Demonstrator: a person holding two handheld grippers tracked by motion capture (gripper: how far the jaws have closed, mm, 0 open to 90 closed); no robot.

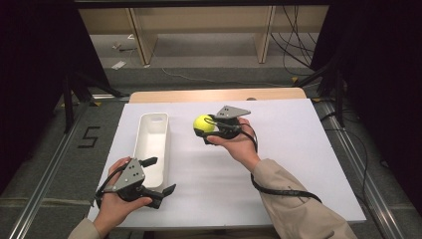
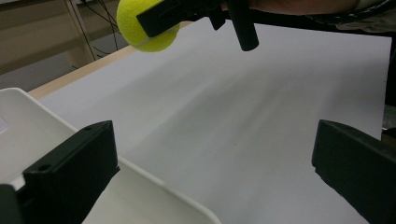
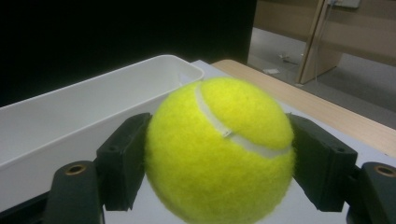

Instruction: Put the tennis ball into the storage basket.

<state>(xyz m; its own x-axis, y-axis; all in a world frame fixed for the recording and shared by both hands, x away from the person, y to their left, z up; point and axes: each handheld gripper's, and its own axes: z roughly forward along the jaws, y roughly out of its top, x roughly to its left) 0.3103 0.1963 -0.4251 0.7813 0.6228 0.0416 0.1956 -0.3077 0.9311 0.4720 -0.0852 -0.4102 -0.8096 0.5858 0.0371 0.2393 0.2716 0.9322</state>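
Note:
A yellow tennis ball [image 1: 203, 123] hangs a little above the white table sheet, clamped between the jaws of my right gripper [image 1: 205, 127]. Up close, the ball [image 3: 219, 149] sits squeezed between both black pads, with my right gripper [image 3: 219, 158] shut on it. A long white bin [image 1: 152, 147] lies just left of the ball; its rim [image 3: 93, 88] runs past the left jaw. My left gripper [image 1: 162, 175] rests at the bin's near right corner, jaws wide apart and empty. In the left gripper view my left gripper [image 2: 215, 158] frames bare sheet, with the ball [image 2: 144, 25] at top.
The white sheet [image 1: 288, 149] covers a wooden table whose far edge [image 1: 219, 94] shows beyond it. Metal rails run along both sides of the table. Wooden shelving legs and cables stand on the floor behind.

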